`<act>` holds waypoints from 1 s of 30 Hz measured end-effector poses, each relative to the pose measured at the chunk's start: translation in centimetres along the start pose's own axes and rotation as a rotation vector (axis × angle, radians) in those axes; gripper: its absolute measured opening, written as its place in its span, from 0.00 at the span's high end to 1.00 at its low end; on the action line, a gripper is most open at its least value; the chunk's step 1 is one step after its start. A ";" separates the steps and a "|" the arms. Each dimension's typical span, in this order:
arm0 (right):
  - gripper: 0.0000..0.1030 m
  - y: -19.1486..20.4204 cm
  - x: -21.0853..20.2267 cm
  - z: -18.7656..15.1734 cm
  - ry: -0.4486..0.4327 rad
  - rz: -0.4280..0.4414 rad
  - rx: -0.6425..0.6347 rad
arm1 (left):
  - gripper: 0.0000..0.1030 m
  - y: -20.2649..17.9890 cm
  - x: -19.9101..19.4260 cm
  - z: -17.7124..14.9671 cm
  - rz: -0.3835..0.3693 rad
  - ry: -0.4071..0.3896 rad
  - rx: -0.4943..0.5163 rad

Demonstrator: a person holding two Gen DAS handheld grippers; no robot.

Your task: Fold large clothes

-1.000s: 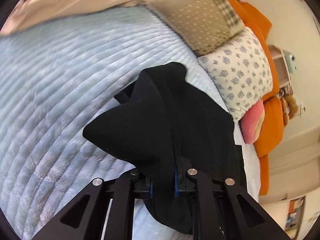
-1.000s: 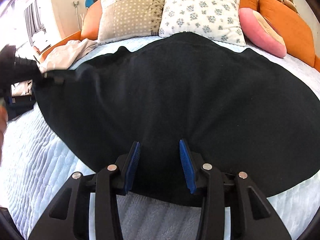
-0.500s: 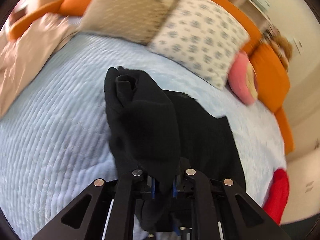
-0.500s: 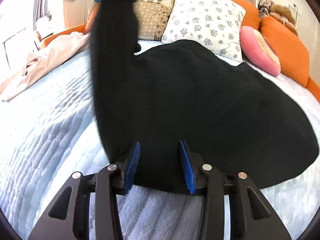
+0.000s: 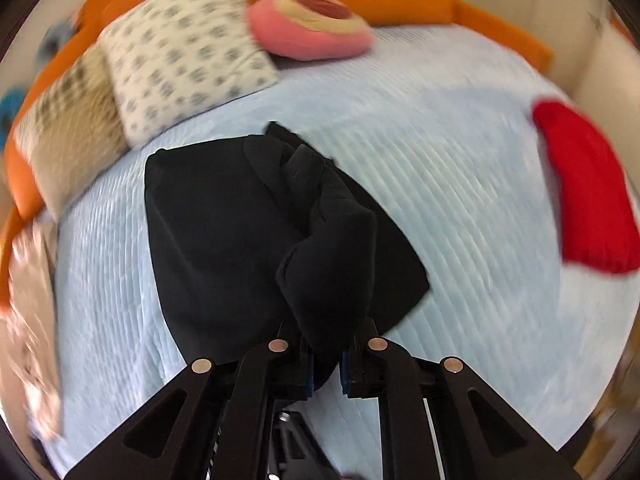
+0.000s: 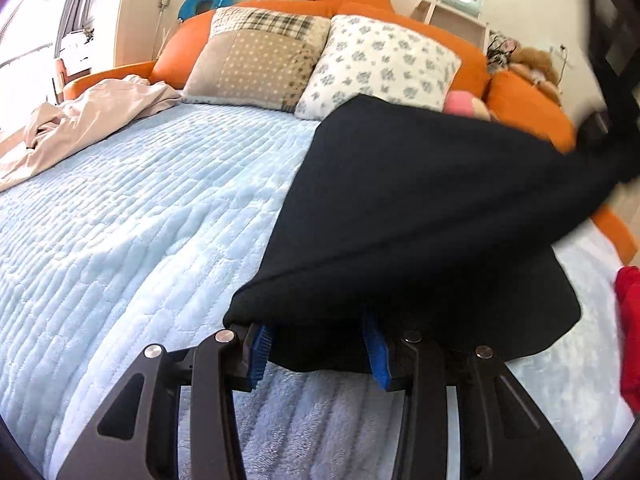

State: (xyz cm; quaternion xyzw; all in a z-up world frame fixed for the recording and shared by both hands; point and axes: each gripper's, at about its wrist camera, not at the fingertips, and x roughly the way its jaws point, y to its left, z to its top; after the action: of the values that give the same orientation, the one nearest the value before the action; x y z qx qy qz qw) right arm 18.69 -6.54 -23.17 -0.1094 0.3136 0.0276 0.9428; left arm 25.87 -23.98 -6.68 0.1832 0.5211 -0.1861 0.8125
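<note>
Black garment (image 6: 420,208) is mid-fold on the light blue bed (image 6: 132,216) right now. A second ago it was spread wide across the quilt with one end pulled out to the far left; now that end has been carried up and over to the right, so one half is draped across the other half, and the whole left side of the bed is bare again.

The left gripper (image 5: 326,364) has its jaws pressed together on a bunched wad of the black cloth, which hangs from it above the rest of the garment. It's held high, looking down at the bed, with the red cloth (image 5: 588,188) off to the right. That view is blurry, so exactly which edge it's got I can't tell.

The right gripper (image 6: 320,354) sits at the near edge of the garment, about where the crease is forming, jaws partly spread with the black fabric lying over and between the blue pads (image 6: 260,348). They're apart and don't look clamped on the cloth.

So I'd say the first fold is about halfway over: the carried end hasn't been laid down and lined up yet.
</note>
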 end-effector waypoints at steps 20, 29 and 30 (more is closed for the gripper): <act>0.61 0.1 2.7 0.2 0.095 0.028 -0.005 | 0.85 -7.4 10.1 -4.8 0.137 0.155 0.193; 0.61 0.9 2.5 0.1 0.088 -0.015 -0.051 | 0.30 -8.1 7.1 -4.4 0.049 0.101 0.192; 0.61 1.0 2.5 0.1 0.088 -0.019 -0.056 | 0.29 -8.0 6.1 -4.3 0.032 0.081 0.189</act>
State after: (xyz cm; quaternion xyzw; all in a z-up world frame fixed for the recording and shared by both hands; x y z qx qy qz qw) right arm 20.59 -5.62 -24.76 -0.1397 0.3526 0.0227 0.9250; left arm 20.93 -29.43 -14.80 0.2748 0.5306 -0.2142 0.7727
